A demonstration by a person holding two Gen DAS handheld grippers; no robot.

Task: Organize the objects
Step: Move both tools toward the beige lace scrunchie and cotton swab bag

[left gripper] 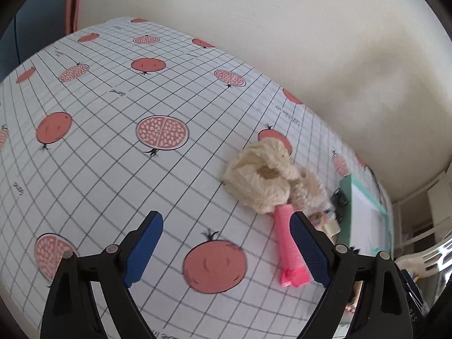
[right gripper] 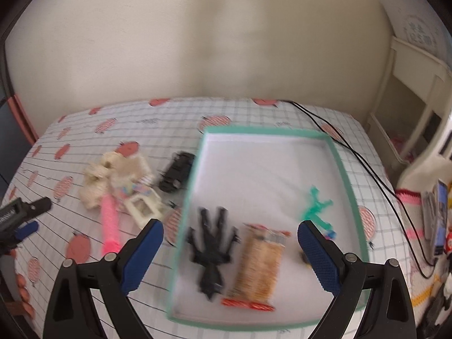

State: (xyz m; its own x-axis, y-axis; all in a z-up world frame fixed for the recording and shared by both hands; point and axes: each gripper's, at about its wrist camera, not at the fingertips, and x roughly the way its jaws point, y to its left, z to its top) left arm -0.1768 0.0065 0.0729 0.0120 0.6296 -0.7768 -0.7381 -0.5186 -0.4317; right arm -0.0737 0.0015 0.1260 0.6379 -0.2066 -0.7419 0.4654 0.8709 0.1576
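Inside teal tray (right gripper: 343, 175) (white-lined): black figure (right gripper: 210, 250), snack packet (right gripper: 258, 268).

The left wrist view looks steeply down past its own blue fingers (left gripper: 144, 250) from close above the pomegranate-print tablecloth (left gripper: 107, 118), facing the cream wall (left gripper: 282, 28). The right wrist view sits higher and further back, tilted down over the green-rimmed tray (right gripper: 343, 169) toward the same wall, and it is blurred. Both views share the pink ribbed stick (left gripper: 288, 250) (right gripper: 109, 223), the cream knitted bundle (left gripper: 260, 175) (right gripper: 99, 179) and the tray's edge (left gripper: 346, 195); the left gripper (right gripper: 26, 226) enters the right view at its left border
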